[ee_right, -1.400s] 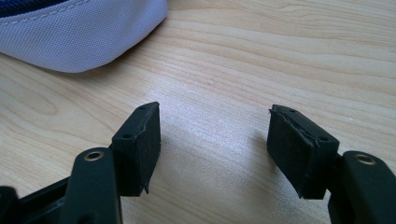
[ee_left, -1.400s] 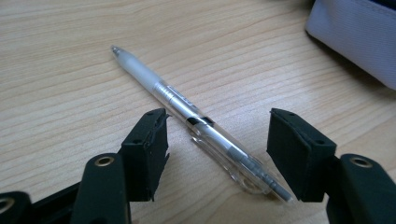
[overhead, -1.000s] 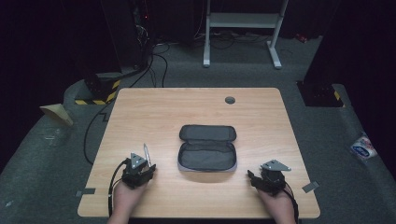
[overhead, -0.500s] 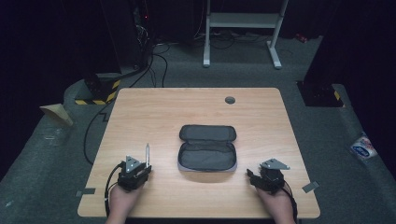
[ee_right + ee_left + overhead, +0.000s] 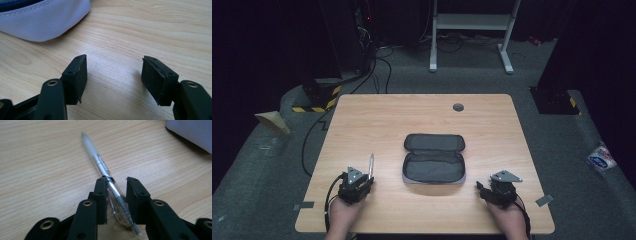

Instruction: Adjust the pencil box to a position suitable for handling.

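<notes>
The wooden table (image 5: 377,120) bears an unzipped grey pencil case (image 5: 433,159) at its middle. Left of the case, the left gripper (image 5: 362,176) has just been closing its jaws around a clear ballpoint pen (image 5: 100,165). Right of the case, the right gripper (image 5: 113,75) rests with jaws moderately apart, holding nothing.

I see my wooden table (image 5: 377,120) with a small dark round cap (image 5: 458,107) near its far edge; grey floor (image 5: 272,165), white stand legs (image 5: 507,45) behind.
</notes>
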Available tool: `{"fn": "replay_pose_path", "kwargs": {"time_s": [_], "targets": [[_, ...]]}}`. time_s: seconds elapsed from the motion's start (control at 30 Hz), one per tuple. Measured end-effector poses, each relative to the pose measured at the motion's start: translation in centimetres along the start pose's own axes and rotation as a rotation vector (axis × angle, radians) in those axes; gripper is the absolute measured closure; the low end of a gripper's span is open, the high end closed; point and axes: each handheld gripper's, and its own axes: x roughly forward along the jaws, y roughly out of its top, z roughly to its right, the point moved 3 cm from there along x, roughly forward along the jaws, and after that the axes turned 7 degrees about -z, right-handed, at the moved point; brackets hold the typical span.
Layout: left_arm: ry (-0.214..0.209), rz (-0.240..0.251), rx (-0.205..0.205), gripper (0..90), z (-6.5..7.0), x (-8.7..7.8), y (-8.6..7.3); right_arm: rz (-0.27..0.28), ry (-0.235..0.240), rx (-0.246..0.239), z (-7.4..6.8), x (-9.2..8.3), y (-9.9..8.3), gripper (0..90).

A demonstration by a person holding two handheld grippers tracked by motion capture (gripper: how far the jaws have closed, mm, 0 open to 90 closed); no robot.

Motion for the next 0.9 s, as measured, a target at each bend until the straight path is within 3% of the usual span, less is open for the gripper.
{"fn": "replay_pose_path", "kwargs": {"time_s": [0.07,0.13,0.17,0.27,0.5,0.63,0.73,0.9], "targets": [[-0.003,0.023,0.009,73.6,0.0,-0.3,0.1,0.001,0.003,-0.002,0.0,0.0,0.0,37.2],[-0.025,0.038,0.006,88.1,0.1,-0.7,0.2,0.001,0.004,-0.003,0.0,0.0,0.0,37.2],[-0.029,0.036,0.016,88.7,0.2,-0.7,0.2,0.002,0.004,-0.006,0.0,0.0,0.0,37.2],[-0.018,0.039,0.013,86.3,0.1,-0.6,0.1,0.002,0.005,-0.008,0.0,0.0,0.0,37.2],[0.009,0.06,-0.022,68.7,-0.2,-0.3,0.5,0.001,0.004,-0.006,0.0,0.0,0.0,37.4],[0.024,0.034,-0.03,61.4,-0.3,0.4,1.0,0.002,0.001,-0.007,0.0,0.0,0.0,37.4],[0.026,-0.006,-0.045,60.8,-0.5,1.3,1.3,0.003,0.0,-0.007,0.0,0.0,-0.1,37.4],[0.021,-0.006,-0.004,73.4,0.0,1.5,1.4,0.004,-0.002,-0.008,0.0,0.0,-0.1,37.4]]}}
